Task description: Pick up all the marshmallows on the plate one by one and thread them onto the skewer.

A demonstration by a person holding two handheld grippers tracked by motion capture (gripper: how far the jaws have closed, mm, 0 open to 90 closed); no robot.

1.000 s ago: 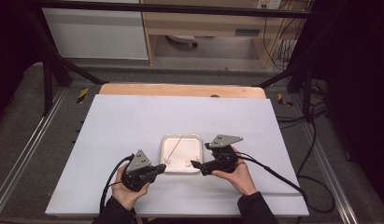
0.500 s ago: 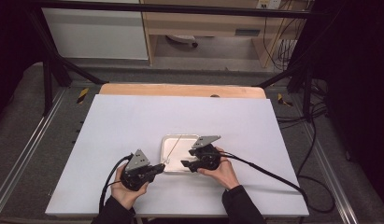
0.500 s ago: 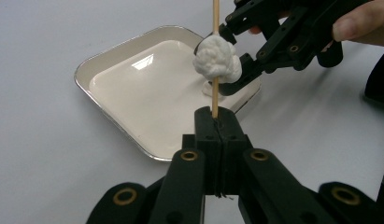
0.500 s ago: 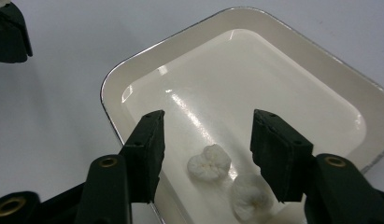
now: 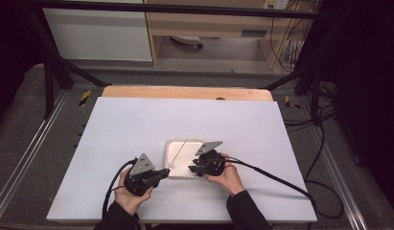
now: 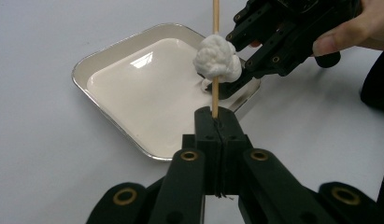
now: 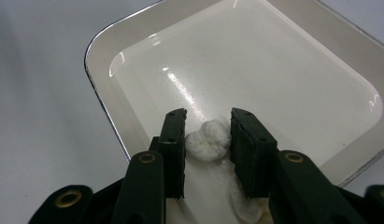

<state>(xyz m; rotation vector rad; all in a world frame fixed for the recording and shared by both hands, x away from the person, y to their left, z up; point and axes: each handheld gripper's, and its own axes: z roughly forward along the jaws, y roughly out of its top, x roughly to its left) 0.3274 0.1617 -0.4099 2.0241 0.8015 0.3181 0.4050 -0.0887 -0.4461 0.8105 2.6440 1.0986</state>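
Observation:
A shallow cream tray [image 5: 185, 142] lies on the white table. My left gripper [image 5: 163, 171] is shut on a thin wooden skewer [image 6: 216, 18] at the tray's near left corner [image 6: 87, 70]. A white puffy lump [image 6: 217, 58] is threaded on the skewer just above the jaws [image 6: 216, 116]. My right gripper [image 5: 192, 167] reaches into the tray [image 7: 94, 56] from the right. Its jaws have just been closing, and a second white lump [image 7: 208, 140] sits between them with both pads touching its sides. A further white scrap [image 7: 245, 205] lies under the right jaw.
The white table top [image 5: 137, 124] is bordered by a wooden strip [image 5: 185, 92] at the far edge. Black cables [image 5: 276, 179] trail from both grippers toward the near side. Metal frame rails [image 5: 22, 163] run along both sides.
The right gripper has moved left and down into the tray, and its jaws have narrowed around the white lump. The left gripper and skewer have stayed put.

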